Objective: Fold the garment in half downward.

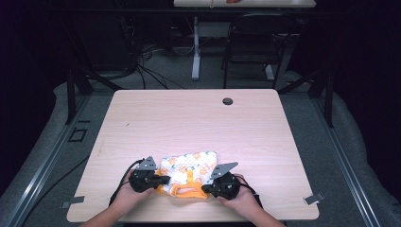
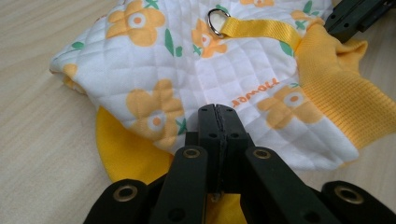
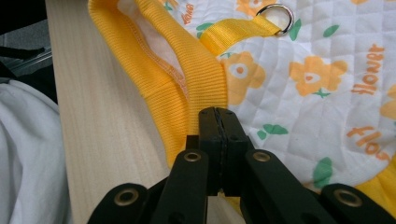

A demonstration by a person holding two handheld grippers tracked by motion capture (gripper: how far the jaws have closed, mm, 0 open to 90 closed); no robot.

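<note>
A small white quilted garment (image 1: 189, 171) with orange flowers and yellow ribbed trim (image 3: 187, 70) lies near the front edge of the wooden table (image 1: 189, 123). A yellow strap (image 2: 261, 29) with a metal ring (image 2: 217, 19) runs across it. My left gripper (image 1: 166, 179) is at the garment's left side; its jaws (image 2: 218, 112) are pressed shut with the tips over the white quilting. My right gripper (image 1: 204, 188) is at the right side, also shut (image 3: 218, 114), with the tips at the seam between trim and quilting. I cannot tell whether either one pinches cloth.
The right gripper's black jaw tips (image 2: 355, 16) show at the garment's far corner. A round cable hole (image 1: 228, 101) sits near the table's far edge. Beyond it stand a black chair (image 1: 255, 42) and a white table leg (image 1: 196, 47). A white sleeve (image 3: 23, 154) is close to the front edge.
</note>
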